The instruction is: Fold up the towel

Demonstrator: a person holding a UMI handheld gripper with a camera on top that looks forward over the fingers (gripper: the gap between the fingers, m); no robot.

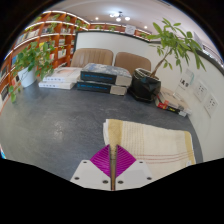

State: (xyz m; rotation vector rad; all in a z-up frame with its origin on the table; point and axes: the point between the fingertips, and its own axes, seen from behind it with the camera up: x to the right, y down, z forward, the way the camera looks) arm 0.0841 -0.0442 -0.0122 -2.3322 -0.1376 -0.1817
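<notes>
The claw (114, 166) covers the towel's (150, 142) near edge, so the fabric caught between the magenta pads (104, 159) is out of sight. Books on the bookshelf (52, 38) are too small to tell apart, as are the items stacked on the sofa (103, 72).

The tongs (114, 163) have two pale, whitish fingers, each with a small dark screw dot, and magenta pads (105, 159) lining their inner faces.
</notes>
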